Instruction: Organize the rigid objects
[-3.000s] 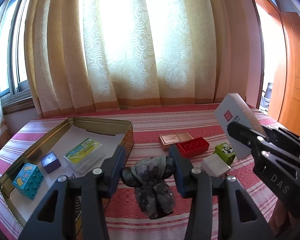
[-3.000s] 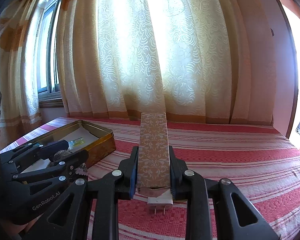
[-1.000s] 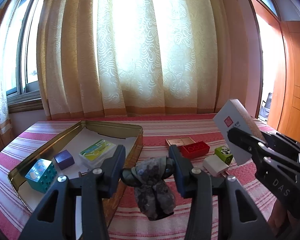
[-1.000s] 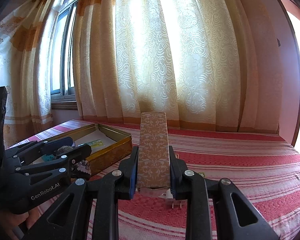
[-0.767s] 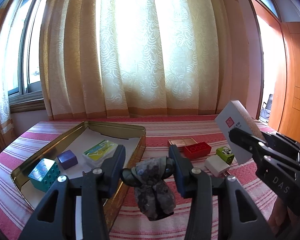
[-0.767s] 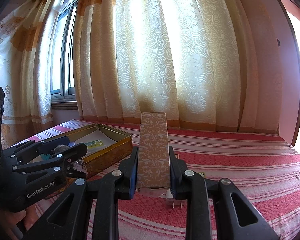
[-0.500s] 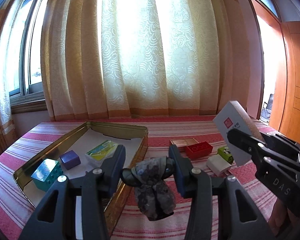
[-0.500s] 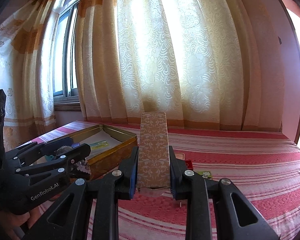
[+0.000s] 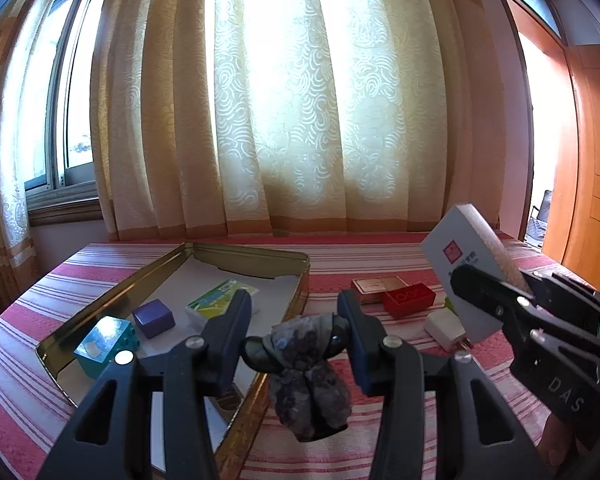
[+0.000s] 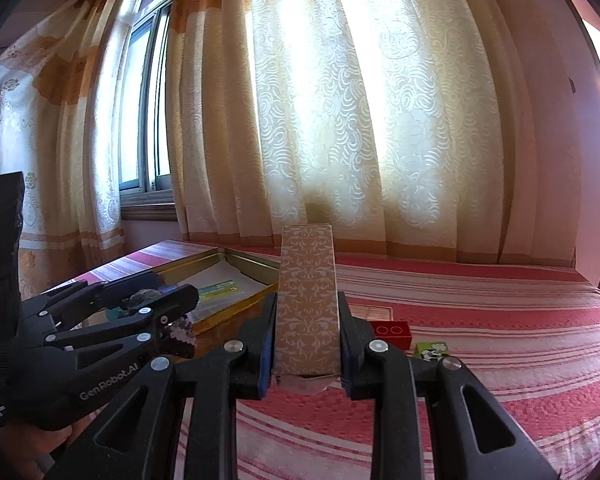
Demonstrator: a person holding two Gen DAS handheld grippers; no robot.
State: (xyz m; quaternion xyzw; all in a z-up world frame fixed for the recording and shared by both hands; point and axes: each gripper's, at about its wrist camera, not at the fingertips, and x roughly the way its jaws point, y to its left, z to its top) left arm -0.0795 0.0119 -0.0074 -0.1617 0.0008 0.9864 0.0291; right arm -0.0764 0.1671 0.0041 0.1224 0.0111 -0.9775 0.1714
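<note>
My left gripper (image 9: 294,318) is shut on a dark grey mottled lump (image 9: 308,376), held just over the near right corner of the gold tin (image 9: 168,264). A teal studded block (image 9: 104,346), a purple cube (image 9: 153,318) and a green-and-white box (image 9: 220,296) lie in the tin. My right gripper (image 10: 306,320) is shut on a tall brown patterned box (image 10: 307,280), which stands upright above the striped cloth. The left wrist view shows that box's white face (image 9: 460,264) at the right. The left gripper (image 10: 168,286) shows at the left of the right wrist view.
On the red striped cloth right of the tin lie a flat brown box (image 9: 376,283), a red brick (image 9: 408,299), a white charger (image 9: 444,328) and a small green cube (image 10: 432,350). Curtains and a window stand behind the table. A wooden door (image 9: 588,200) is at the right.
Both grips are unchanged. Over three seconds both views have tilted up and the tin has slid rightward in the left wrist view. In the last second almost nothing has moved.
</note>
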